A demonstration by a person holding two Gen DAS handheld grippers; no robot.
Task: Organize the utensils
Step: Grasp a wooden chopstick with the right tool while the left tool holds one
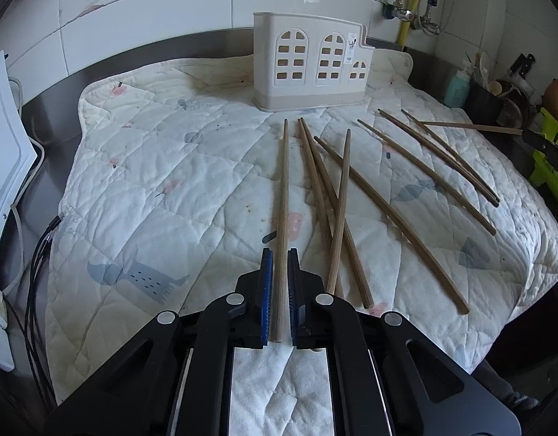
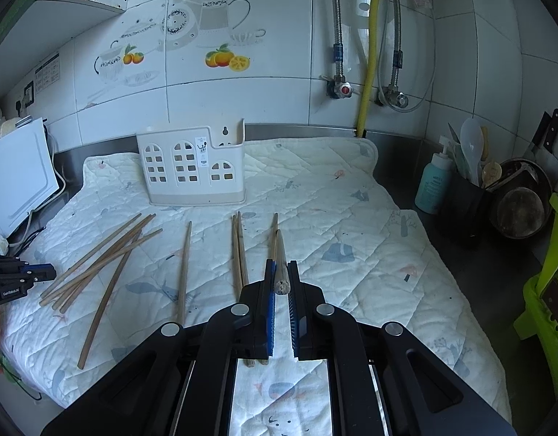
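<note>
— Looking along your left gripper, what sits between the pads?

— Your jaws are closed onto 1 wooden chopstick; it runs forward over the quilted mat toward the house-shaped utensil holder, which stands upright at the mat's far edge by the tiled wall.

— And your right gripper?

— Closed too, pinching the thick end of another chopstick, its tip raised off the mat.

— What crowds you?

— Loose chopsticks lie crossed just right of your left grip, more fanned farther right. On the counter's right edge stand a teal pump bottle and a dark pot; a white appliance sits left.
</note>
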